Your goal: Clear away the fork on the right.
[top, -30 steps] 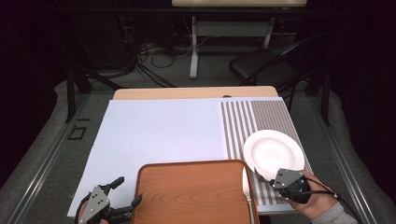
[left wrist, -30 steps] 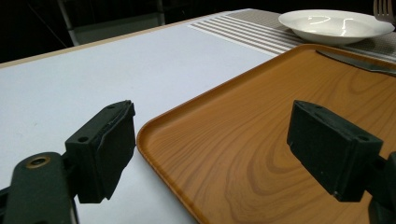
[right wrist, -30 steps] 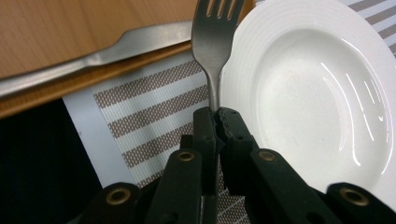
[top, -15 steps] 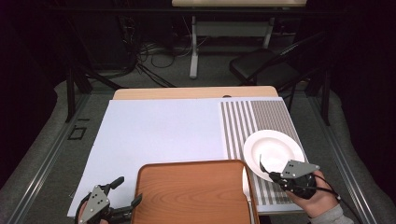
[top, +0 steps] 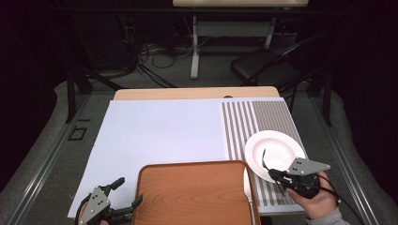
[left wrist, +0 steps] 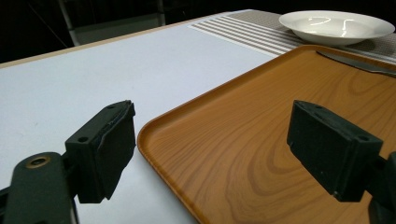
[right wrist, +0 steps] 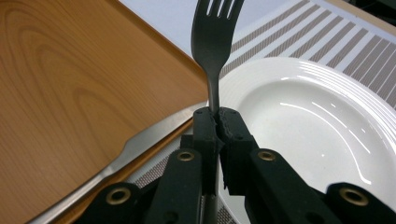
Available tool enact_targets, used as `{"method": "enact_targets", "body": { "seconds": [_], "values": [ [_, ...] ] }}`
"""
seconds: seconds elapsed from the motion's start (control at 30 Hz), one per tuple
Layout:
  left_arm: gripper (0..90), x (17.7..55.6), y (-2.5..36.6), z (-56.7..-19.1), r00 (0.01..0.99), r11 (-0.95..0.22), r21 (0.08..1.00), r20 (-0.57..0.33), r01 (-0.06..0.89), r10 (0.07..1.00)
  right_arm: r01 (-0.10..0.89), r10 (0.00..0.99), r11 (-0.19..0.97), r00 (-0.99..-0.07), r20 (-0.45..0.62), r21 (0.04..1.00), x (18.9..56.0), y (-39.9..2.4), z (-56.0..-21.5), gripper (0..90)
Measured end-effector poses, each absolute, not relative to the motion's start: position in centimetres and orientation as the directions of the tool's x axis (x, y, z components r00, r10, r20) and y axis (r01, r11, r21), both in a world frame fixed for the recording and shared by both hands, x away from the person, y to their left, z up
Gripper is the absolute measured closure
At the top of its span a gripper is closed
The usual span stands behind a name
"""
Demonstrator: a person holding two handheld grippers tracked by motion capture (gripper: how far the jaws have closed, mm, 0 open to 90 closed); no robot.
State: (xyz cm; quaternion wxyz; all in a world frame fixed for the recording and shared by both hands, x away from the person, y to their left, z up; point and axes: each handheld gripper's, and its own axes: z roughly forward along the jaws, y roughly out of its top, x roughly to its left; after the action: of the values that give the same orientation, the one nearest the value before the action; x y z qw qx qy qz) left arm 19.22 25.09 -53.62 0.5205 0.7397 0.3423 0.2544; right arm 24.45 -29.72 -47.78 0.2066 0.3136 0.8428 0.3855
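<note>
Two grippers, four table items, listed below.

1. Right gripper (right wrist: 217, 122) – jaws clamped tight on fork handle. High view: sits at near-right edge of table, over near rim of plate, person's hand (top: 315, 197) behind it.
2. Fork (right wrist: 215, 32) – dark metal, held by handle, tines pointing away from gripper, raised off the table. In the right gripper view it crosses the line where tray edge meets plate rim. High view shows it (top: 264, 159) as a thin dark curve over the plate's near-left part.
3. Plate (top: 274, 149) – white, deep-rimmed, bare; on striped placemat (top: 256, 122), right side of table.
4. Tray (top: 192, 194) – wood-grain, near centre, bare inside; its right rim just beside the plate.
5. Knife (right wrist: 140, 149) – silver, lying along tray's right rim, between tray and plate; whether on the rim or just off it, can't tell.
6. Left gripper (left wrist: 210, 149) – jaws wide apart, nothing between them, hanging at tray's near-left corner w/o touching it.
7. White mat (top: 159, 136) – covers left & centre of tabletop.

Step in hand (est.): fork carried, mid-transfer; destination not settled from this view – tray or beside plate. Next move needs: low, level approach to the chosen spot, handle kept square in jaws so fork doesn't twist, clearance from knife and plate rim, then release once fork rests flat.
</note>
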Motion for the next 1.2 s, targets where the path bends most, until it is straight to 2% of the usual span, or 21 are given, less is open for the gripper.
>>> {"method": "enact_targets", "body": {
  "seconds": [0.37, 0.83, 1.2],
  "values": [
    [15.6, 19.2, 25.1, -53.6, 0.635, -0.222, 0.944, 0.018, 0.244, 0.772, 0.329, 0.63, 0.521, -0.771, -0.094, 0.788, 23.9, -26.9, -47.4, 86.2],
    [15.6, 19.2, 25.2, -53.6, 0.636, -0.221, 0.945, 0.019, 0.24, 0.772, 0.26, 0.505, 0.567, -0.859, -0.08, 0.782, 23.0, -21.9, -47.8, 86.3],
    [15.6, 19.2, 25.2, -53.6, 0.637, -0.222, 0.945, 0.019, 0.24, 0.77, 0.247, 0.468, 0.603, -0.879, -0.086, 0.759, 22.5, -20.3, -48.4, 86.3]
  ]
}}
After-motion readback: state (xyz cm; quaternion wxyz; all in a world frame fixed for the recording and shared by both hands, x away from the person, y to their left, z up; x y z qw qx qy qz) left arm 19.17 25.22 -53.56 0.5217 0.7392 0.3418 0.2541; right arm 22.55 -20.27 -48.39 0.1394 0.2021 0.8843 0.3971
